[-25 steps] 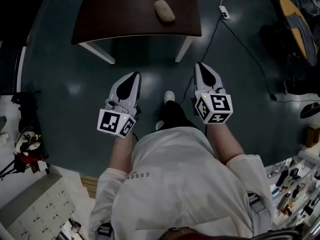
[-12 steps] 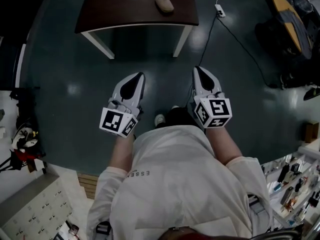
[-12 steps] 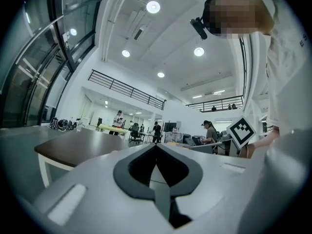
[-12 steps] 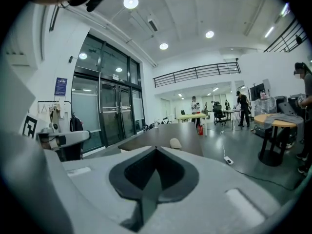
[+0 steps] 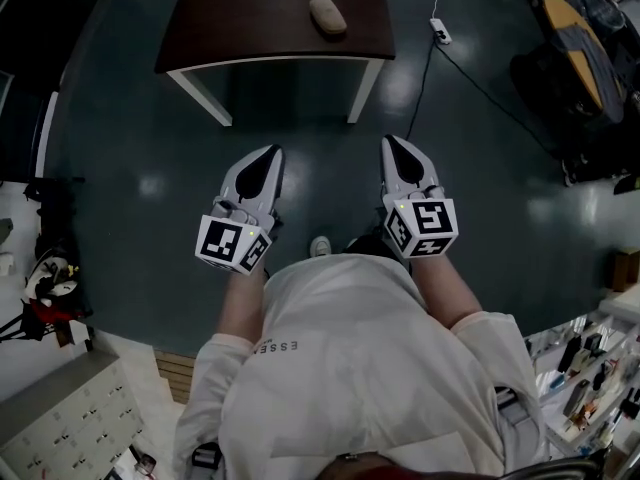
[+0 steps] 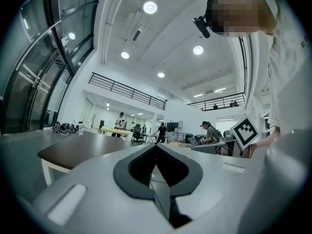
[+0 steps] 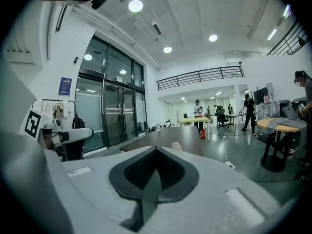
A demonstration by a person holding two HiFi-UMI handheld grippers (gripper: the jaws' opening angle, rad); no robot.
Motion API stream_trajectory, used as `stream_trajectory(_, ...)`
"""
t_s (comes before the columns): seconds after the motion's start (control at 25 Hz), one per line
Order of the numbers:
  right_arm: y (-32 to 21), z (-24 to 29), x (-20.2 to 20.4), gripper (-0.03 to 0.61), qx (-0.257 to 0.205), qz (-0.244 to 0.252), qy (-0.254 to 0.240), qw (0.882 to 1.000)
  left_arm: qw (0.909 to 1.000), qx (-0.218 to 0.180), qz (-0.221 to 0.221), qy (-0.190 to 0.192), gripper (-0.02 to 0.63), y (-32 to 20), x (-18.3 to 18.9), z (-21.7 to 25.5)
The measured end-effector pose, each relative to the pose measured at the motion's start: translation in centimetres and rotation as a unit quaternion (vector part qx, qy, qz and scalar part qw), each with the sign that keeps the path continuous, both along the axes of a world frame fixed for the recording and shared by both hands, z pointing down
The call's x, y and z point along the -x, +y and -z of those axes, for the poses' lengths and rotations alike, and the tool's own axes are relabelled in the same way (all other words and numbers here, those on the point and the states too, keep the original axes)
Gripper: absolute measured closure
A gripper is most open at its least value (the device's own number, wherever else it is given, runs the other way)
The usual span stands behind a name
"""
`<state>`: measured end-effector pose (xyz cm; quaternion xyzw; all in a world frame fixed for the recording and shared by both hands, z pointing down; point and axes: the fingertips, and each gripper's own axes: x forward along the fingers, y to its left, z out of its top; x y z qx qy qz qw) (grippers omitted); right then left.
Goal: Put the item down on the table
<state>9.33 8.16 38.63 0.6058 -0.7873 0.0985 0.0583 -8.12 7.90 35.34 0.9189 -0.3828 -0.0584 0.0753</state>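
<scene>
Dark teal floor [image 5: 480, 188] fills most of the head view. At the top stands a dark brown table [image 5: 230, 28] with white legs, well ahead of the person, with a stretch of open floor between it and both grippers. The person in a white shirt [image 5: 350, 368] stands back from the table with both arms held low and pointing forward. The left gripper [image 5: 270, 153] has its jaws clenched tip to tip with nothing between them, which its own view confirms [image 6: 156, 145], and there the table [image 6: 73, 147] sits off to the left. The right gripper [image 5: 390, 140] is likewise closed tight and empty [image 7: 156, 149], and its view looks straight along the tabletop [image 7: 161, 138]. The task's thing is a tan oval item [image 5: 327, 15], exact kind unclear. It lies on the tabletop right of centre and touches neither gripper. Its long axis runs diagonally, far-left to near-right as the head view shows it. It lies straight ahead and well apart from both sets of tips, falling between the two gripper lines but closer to the right one. The right gripper view shows it as a pale bump [image 7: 176, 146] just right of the jaw tips. Judgement: the item is already set down, so the placing looks done, and any further reach would favour the right hand. A white power strip [image 5: 437, 30] and its cable lie on the floor just beside the table's right legs.
</scene>
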Motion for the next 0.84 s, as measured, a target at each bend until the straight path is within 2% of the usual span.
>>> stream_trajectory(0.52, 0.5, 0.1, -0.7, 0.589, 0.002, 0.002, 0.002, 1.0, 1.0, 0.001, -0.001, -0.001, 0.597, 0.2, -1.2, 0.2)
stream_trajectory(0.84, 0.8, -0.9, -1.5, 0.589, 0.016, -0.008, 0.003, 1.0, 1.0, 0.006, 0.0, -0.002, 0.597, 0.2, -1.0, -1.5)
